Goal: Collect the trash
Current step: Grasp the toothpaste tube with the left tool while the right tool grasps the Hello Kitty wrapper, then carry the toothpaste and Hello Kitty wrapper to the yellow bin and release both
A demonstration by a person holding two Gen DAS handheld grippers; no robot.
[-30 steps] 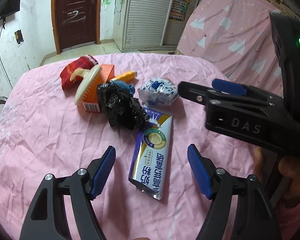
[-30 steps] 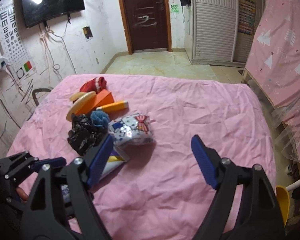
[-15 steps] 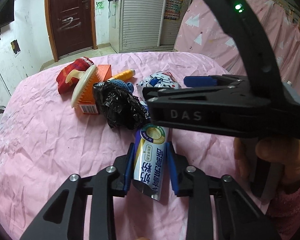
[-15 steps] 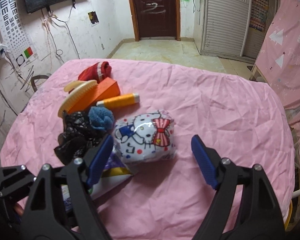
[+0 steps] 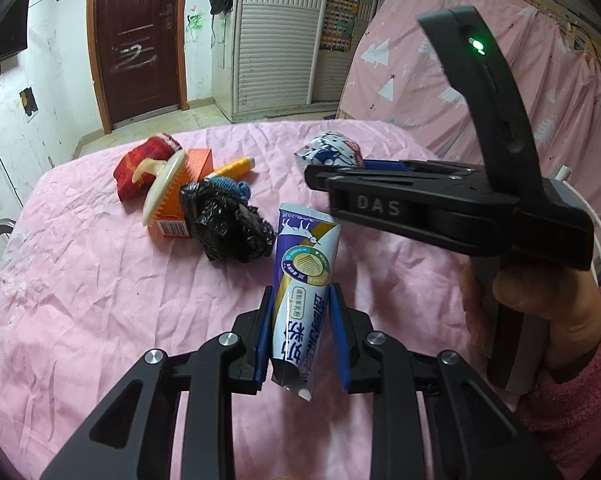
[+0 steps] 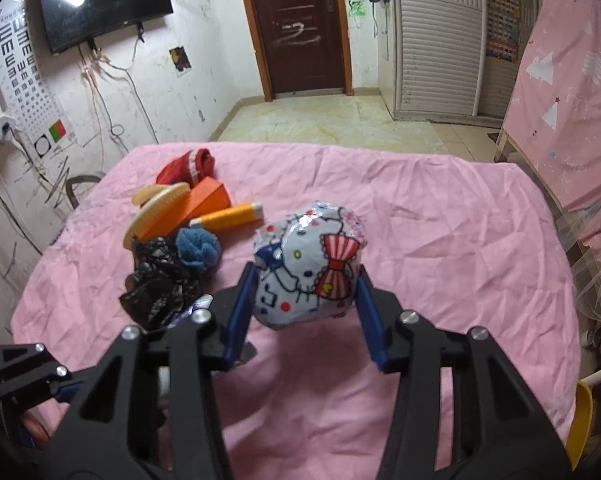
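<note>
My left gripper [image 5: 300, 336] is shut on a blue, white and gold sachet [image 5: 304, 276], which is tilted up off the pink tablecloth [image 5: 80, 300]. In the right wrist view, a crumpled cartoon-print wrapper ball [image 6: 308, 264] sits between the blue pads of my right gripper [image 6: 304, 308]. Its jaws are closing, and both pads touch the ball's sides. A crumpled black plastic bag [image 5: 228, 224] lies on the cloth beyond the sachet. From the left wrist view, the wrapper ball [image 5: 328, 152] shows just past the right gripper's tips.
On the left of the table, a cream brush [image 6: 156, 212] leans on an orange box [image 6: 208, 196]. Near them are a yellow tube [image 6: 228, 216], a blue knitted piece [image 6: 198, 248] and a red cloth [image 6: 186, 166]. A hand in a pink sleeve [image 5: 540, 300] holds the right gripper.
The left jaws closed on the sachet and raised it off the cloth. The right gripper moved up to the wrapper ball and its jaws narrowed onto it.
</note>
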